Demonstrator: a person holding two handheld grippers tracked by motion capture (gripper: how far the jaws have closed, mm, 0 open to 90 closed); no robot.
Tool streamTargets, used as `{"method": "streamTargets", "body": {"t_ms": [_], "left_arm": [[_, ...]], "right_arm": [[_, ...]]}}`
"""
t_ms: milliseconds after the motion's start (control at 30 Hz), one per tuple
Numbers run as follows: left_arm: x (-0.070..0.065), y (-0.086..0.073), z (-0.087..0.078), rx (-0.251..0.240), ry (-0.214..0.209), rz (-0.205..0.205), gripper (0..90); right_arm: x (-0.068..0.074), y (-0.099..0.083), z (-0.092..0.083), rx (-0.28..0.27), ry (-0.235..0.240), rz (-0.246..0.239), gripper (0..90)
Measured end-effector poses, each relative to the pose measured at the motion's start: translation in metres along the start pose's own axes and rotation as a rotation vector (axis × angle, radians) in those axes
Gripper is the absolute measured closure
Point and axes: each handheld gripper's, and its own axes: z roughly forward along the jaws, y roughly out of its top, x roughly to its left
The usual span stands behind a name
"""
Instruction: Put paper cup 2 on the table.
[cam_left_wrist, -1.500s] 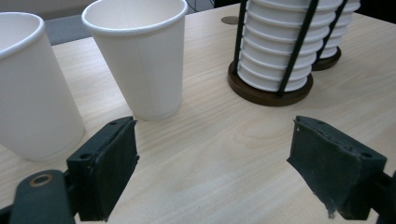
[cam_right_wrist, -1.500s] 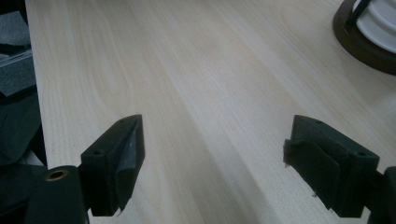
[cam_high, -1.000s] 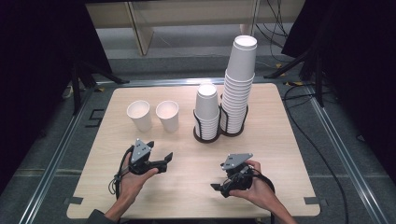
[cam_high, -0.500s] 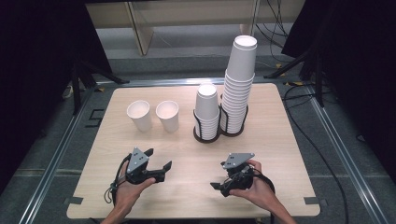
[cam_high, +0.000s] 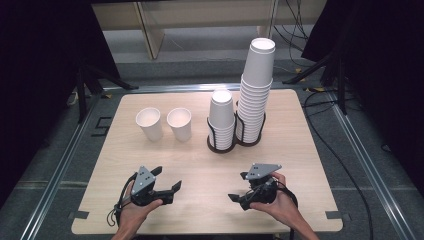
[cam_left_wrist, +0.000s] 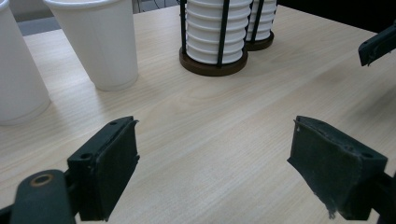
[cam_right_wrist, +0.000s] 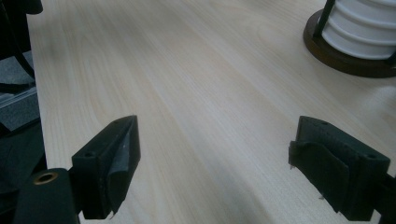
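We hold the left gripper (cam_high: 167, 181) low over the near part of the wooden table (cam_high: 300, 145), jaws spread apart with nothing between them. The right gripper (cam_high: 239, 186) sits beside it, also low over the wood, its jaws likewise wide and empty.

Ahead of our left gripper stand two single paper cups (cam_high: 149, 123), upright and open at the top, close side by side but not touching. They are plain white, tapering toward the base, with a rolled rim. In the left gripper view the nearer cup (cam_left_wrist: 95, 39) rises just beyond the left jaw, and the other cup (cam_left_wrist: 16, 70) stands at the frame's left edge.

Farther ahead and between our two grippers is a short stack of cups (cam_high: 221, 120) nested in a dark wire holder with a round brown base (cam_left_wrist: 210, 67). Touching it on the far side is a taller stack (cam_high: 256, 95) in a matching holder. In the right gripper view that brown base (cam_right_wrist: 348, 58) lies beyond the right jaw, well apart from it.
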Motion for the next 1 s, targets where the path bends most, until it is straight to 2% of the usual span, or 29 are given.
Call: {"method": "streamTargets", "body": {"t_ms": [33, 67, 100, 200, 233, 267, 333, 367, 467, 567, 600, 667, 700, 733, 767, 800, 833, 867, 967, 1000], "left_arm": [[0.000, -0.001, 0.000, -0.012, -0.008, 0.000, 14.4], [0.000, -0.001, -0.002, -0.002, -0.001, -0.002, 14.4], [0.000, -0.002, -0.002, -0.018, -0.012, -0.004, 14.4], [-0.001, -0.003, -0.007, -0.002, -0.006, -0.006, 14.4], [-0.001, -0.004, -0.006, -0.024, -0.020, -0.007, 14.4], [-0.002, -0.004, -0.009, 0.001, -0.009, 0.002, 14.4], [-0.002, -0.005, -0.009, -0.018, -0.025, 0.005, 14.4], [-0.004, -0.005, -0.012, 0.002, -0.015, 0.007, 14.4], [-0.006, -0.008, -0.012, -0.016, -0.039, 0.017, 14.4], [-0.009, -0.009, -0.015, 0.004, -0.041, 0.021, 14.4], [-0.010, -0.010, -0.016, 0.011, -0.044, 0.027, 14.4], [-0.010, -0.012, -0.015, -0.004, -0.065, 0.031, 14.4], [-0.012, -0.013, -0.016, 0.009, -0.061, 0.025, 14.4], [-0.011, -0.013, -0.016, 0.006, -0.077, 0.046, 14.4], [-0.011, -0.013, -0.016, 0.004, -0.090, 0.045, 14.4], [-0.013, -0.014, -0.017, 0.003, -0.101, 0.025, 14.4], [-0.012, -0.014, -0.018, 0.006, -0.104, 0.039, 14.4], [-0.013, -0.015, -0.019, -0.004, -0.108, 0.030, 14.4], [-0.015, -0.017, -0.021, 0.017, -0.123, 0.045, 14.4], [-0.017, -0.019, -0.020, 0.009, -0.133, 0.031, 14.4]], "right_arm": [[0.000, 0.000, -0.001, 0.001, 0.001, -0.004, 15.9], [0.000, -0.001, -0.001, -0.002, 0.001, -0.004, 15.9], [0.000, -0.001, -0.001, -0.004, -0.002, -0.001, 16.0], [-0.001, -0.003, -0.003, -0.009, -0.008, 0.004, 15.9], [-0.001, -0.003, -0.003, -0.009, -0.010, 0.002, 16.0], [-0.001, -0.004, -0.003, -0.019, -0.005, 0.003, 15.9], [-0.002, -0.005, -0.006, -0.016, -0.022, -0.002, 16.0], [-0.001, -0.006, -0.007, -0.014, -0.016, 0.016, 15.9], [0.000, -0.010, -0.011, -0.025, -0.019, 0.028, 16.0], [0.000, -0.013, -0.015, -0.041, -0.026, 0.029, 15.9], [0.002, -0.014, -0.016, -0.046, -0.023, 0.044, 15.9], [0.003, -0.018, -0.019, -0.056, -0.022, 0.047, 15.9], [0.003, -0.020, -0.020, -0.060, -0.027, 0.030, 15.9], [0.003, -0.020, -0.020, -0.060, -0.027, 0.030, 15.9], [0.004, -0.022, -0.022, -0.060, -0.023, 0.047, 15.8], [0.004, -0.022, -0.022, -0.060, -0.023, 0.047, 15.8], [0.004, -0.024, -0.023, -0.064, -0.028, 0.053, 15.8], [0.005, -0.025, -0.024, -0.061, -0.032, 0.057, 15.7], [0.007, -0.029, -0.026, -0.061, -0.031, 0.061, 15.8], [0.007, -0.030, -0.027, -0.056, -0.034, 0.058, 15.7]]}}
